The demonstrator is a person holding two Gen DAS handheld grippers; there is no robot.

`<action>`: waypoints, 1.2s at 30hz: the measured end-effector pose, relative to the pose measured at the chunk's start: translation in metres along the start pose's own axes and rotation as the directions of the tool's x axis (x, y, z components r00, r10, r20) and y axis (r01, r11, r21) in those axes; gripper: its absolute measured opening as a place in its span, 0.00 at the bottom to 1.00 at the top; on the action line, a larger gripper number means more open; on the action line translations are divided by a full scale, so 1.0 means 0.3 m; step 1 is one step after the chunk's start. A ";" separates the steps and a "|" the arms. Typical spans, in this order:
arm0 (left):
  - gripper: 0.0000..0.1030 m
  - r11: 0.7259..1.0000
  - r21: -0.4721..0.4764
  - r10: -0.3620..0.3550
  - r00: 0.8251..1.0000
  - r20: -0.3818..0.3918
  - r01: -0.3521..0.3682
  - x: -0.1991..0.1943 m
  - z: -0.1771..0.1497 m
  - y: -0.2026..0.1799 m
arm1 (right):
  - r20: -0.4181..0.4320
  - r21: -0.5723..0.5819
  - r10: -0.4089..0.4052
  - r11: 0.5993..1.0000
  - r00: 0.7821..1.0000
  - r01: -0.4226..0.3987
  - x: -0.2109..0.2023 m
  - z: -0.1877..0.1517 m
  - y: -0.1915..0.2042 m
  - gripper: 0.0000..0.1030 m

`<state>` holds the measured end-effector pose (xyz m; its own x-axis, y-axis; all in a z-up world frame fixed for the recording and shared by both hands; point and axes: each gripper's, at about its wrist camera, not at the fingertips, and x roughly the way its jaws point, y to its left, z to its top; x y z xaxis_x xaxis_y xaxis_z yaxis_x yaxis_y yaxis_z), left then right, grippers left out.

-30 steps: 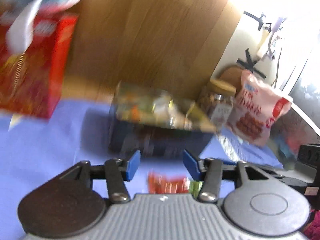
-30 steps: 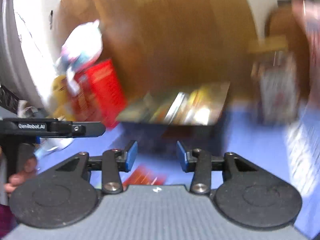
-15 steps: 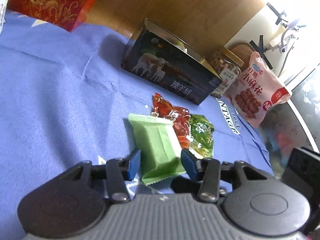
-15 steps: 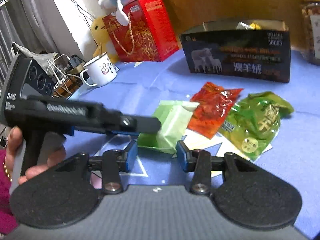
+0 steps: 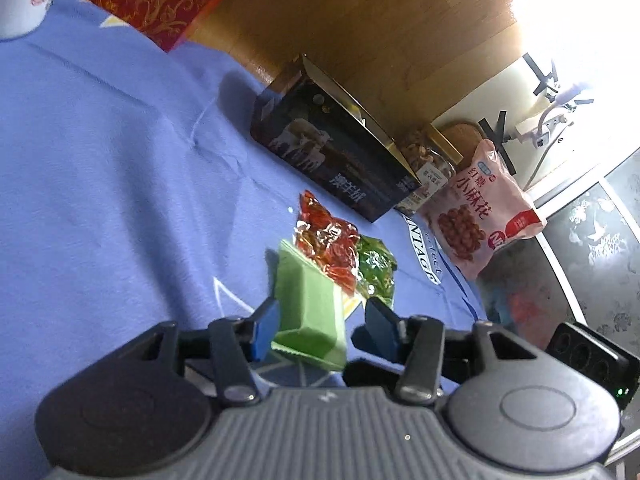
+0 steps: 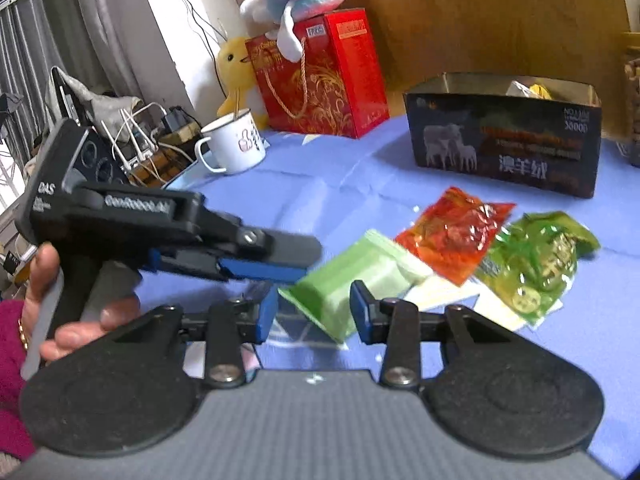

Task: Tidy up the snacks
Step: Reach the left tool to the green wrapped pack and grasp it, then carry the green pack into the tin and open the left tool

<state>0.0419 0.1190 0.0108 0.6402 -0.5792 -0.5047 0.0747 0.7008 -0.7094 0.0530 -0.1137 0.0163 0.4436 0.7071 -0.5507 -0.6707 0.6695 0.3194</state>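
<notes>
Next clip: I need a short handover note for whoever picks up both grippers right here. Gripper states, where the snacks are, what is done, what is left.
Left gripper: its jaws have just been opening; the light green packet lies between them, one pad at its edge, no clear grip.
Right gripper: open, holding nothing, low over the same packet's near end.
Snacks: light green, red packet and dark green packet lie in a row, overlapping, on the blue cloth.
Dark box behind them stands open with some items already inside.
Left: all three packets probably go into the box.
</notes>
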 end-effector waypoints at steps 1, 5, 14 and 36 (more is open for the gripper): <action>0.49 1.000 0.008 0.001 1.000 0.001 -0.001 0.000 0.003 -0.001 | 0.001 0.009 -0.005 1.000 1.000 0.005 -0.006 -0.009 -0.003 0.44; 0.51 0.999 0.042 0.008 1.000 -0.020 -0.007 0.025 0.019 -0.012 | 0.003 0.006 -0.075 0.997 0.997 0.074 -0.011 -0.043 -0.010 0.60; 0.45 1.000 0.029 0.007 0.997 -0.082 -0.005 0.105 0.023 -0.013 | 0.020 -0.244 -0.191 0.951 0.981 0.190 0.080 -0.082 0.064 0.57; 0.45 0.973 0.216 -0.087 0.995 0.047 0.075 0.143 0.393 -0.260 | 0.200 -0.190 -0.242 0.941 0.950 0.279 0.091 0.267 -0.098 0.44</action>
<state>0.1535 0.0885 0.1025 0.6666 -0.6179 -0.4170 0.2861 0.7287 -0.6222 0.1324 -0.0957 0.0536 0.7021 0.5552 -0.4459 -0.6203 0.7844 0.0001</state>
